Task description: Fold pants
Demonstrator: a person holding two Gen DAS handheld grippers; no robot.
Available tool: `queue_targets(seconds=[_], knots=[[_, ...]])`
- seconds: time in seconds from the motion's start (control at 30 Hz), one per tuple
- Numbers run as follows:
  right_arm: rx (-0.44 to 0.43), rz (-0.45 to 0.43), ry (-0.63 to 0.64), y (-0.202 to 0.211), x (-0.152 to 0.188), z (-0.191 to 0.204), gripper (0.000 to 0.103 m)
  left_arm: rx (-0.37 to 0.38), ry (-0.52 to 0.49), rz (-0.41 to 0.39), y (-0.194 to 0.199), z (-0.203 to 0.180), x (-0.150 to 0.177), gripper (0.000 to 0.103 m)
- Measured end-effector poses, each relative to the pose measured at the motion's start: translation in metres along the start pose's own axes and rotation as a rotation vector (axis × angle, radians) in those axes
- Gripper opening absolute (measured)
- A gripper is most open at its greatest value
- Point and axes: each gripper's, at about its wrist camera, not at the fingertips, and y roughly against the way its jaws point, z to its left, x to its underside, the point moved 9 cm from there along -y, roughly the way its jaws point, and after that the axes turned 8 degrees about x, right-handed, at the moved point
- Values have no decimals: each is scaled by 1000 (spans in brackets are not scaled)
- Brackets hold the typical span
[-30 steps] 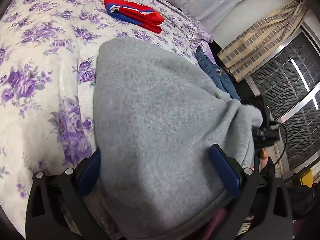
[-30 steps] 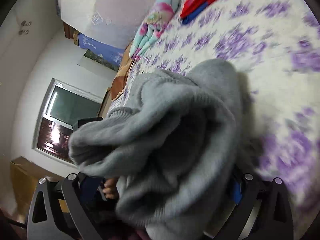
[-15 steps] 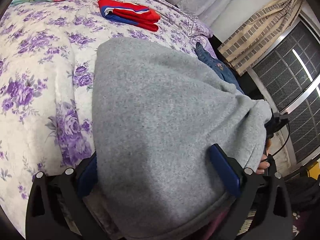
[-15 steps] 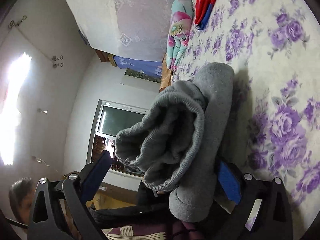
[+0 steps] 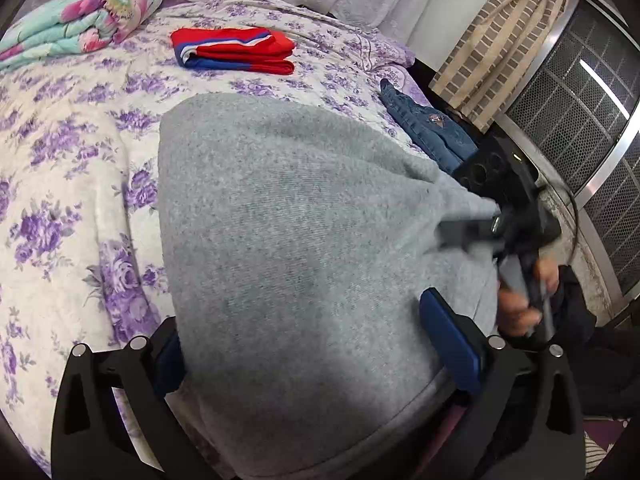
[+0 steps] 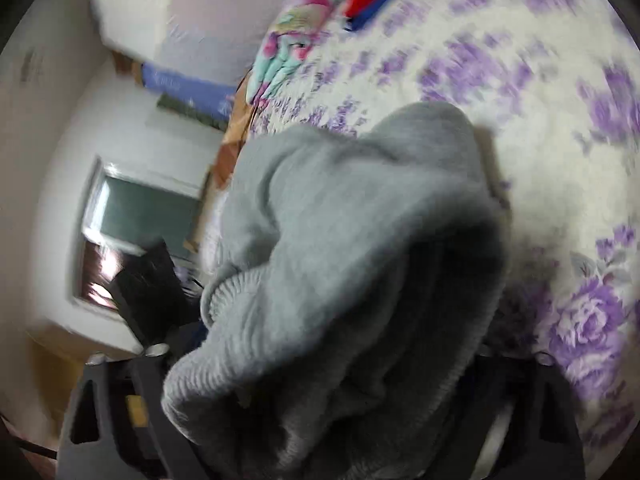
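The grey fleece pants (image 5: 296,240) are draped over my left gripper (image 5: 316,344) and stretch out across the flowered bed. The left blue pads (image 5: 452,336) stand wide apart with the cloth lying between and over them. In the right wrist view the pants (image 6: 360,248) are bunched over my right gripper (image 6: 332,400), ribbed waistband toward the camera; its fingers are buried in the cloth. The right gripper also shows in the left wrist view (image 5: 516,232), at the far right corner of the pants, with the hand holding it.
Folded red and blue pants (image 5: 236,50) lie at the far side of the bed. A rolled floral quilt (image 5: 80,20) lies far left. Blue jeans (image 5: 424,128) hang over the bed's right edge. A striped curtain (image 5: 508,32) and a window stand right.
The right gripper has swung, its view now blurred, and the pants bunch lower over it. The left view has shifted slightly; the pants stay draped over the left gripper.
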Motion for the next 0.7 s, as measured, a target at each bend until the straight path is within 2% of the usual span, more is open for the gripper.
queue_targets(seconds=[0.03,0.13,0.27,0.43,0.57,0.7], knots=[[6,-24,28,3,3,2,76,17,25,4,-4,6,1,98],[-4,-87,69,14,10,4,66,79,93,26,-16,18,6,99],[-11,-173,144,39,26,16,64,115,108,27,-18,13,-1,99],[-11,-245,227,75,21,30,64,181,79,31,-12,-22,-10,99],[-14,-275,252,97,-2,44,64,189,44,-19,1,-46,-32,98],[11,-289,272,114,-49,53,64,179,45,-49,-1,-52,-81,98]])
